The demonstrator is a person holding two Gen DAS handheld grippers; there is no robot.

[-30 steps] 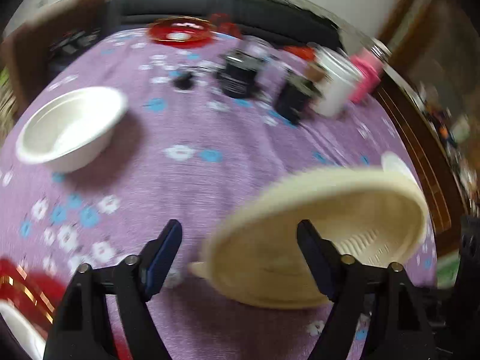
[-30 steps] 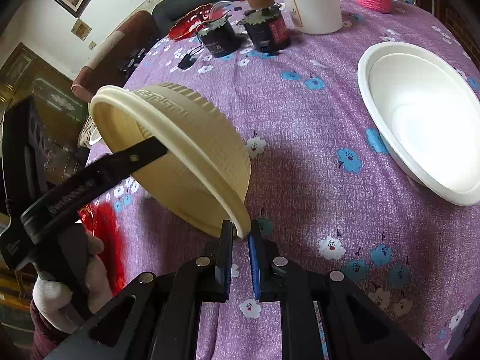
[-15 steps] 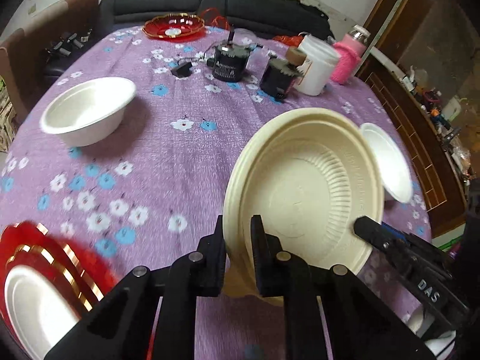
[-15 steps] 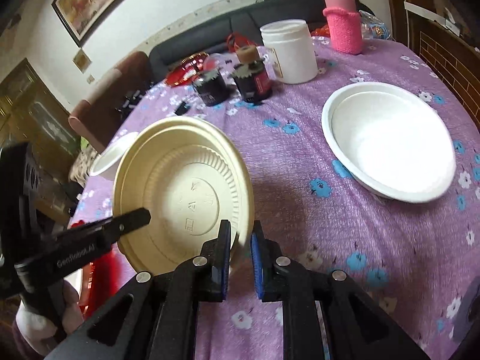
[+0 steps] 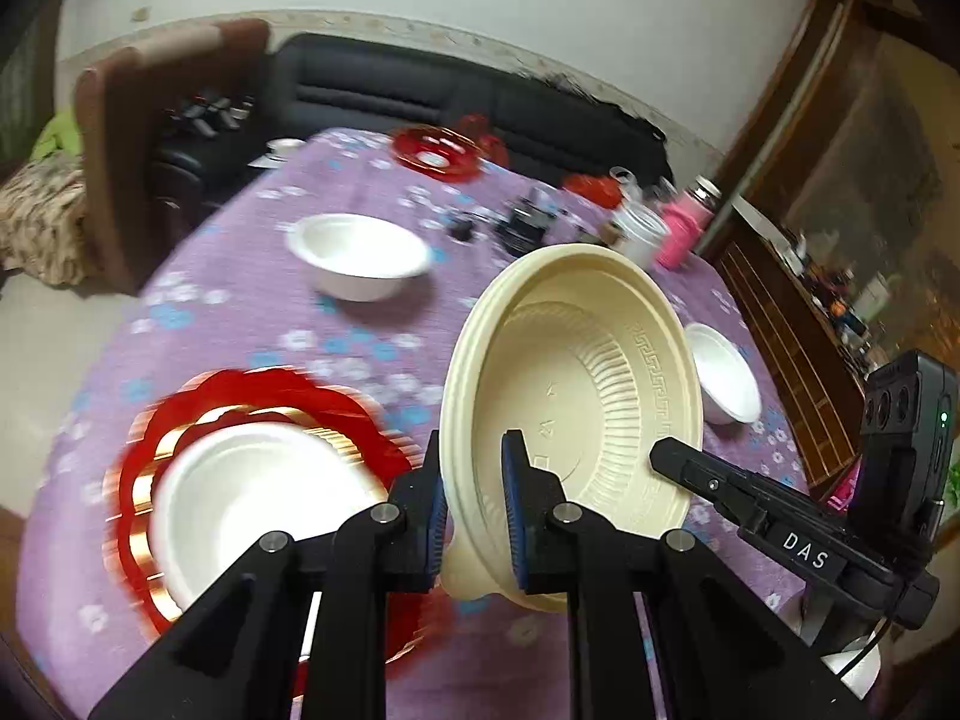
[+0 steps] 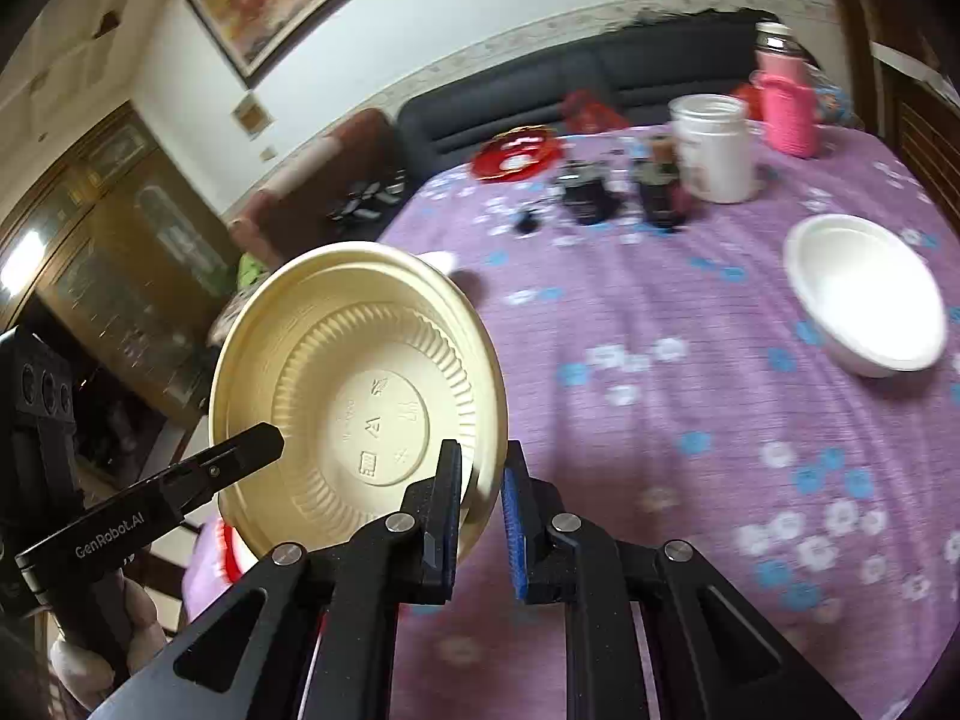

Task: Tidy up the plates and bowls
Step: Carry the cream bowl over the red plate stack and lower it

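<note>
A cream plastic bowl [image 5: 576, 396] is held tilted in the air above the purple table, gripped on its rim from both sides. My left gripper [image 5: 474, 510] is shut on its near rim. My right gripper [image 6: 483, 516] is shut on the opposite rim of the same bowl [image 6: 360, 402]. Below left lies a red scalloped plate [image 5: 240, 396] with a white bowl [image 5: 240, 504] in it. One white bowl [image 5: 360, 255] sits mid-table and another white bowl [image 6: 867, 294] at the right.
A purple flowered tablecloth [image 6: 660, 396] covers the round table. At the far side stand a white jar [image 6: 714, 147], a pink-sleeved bottle [image 6: 786, 102], dark jars [image 6: 585, 195] and a red dish [image 6: 519, 153]. A black sofa [image 5: 420, 90] is behind.
The cream bowl has been lifted and carried left, towards the red plate. My left gripper closed on its rim about a second ago; both grippers now rise with it.
</note>
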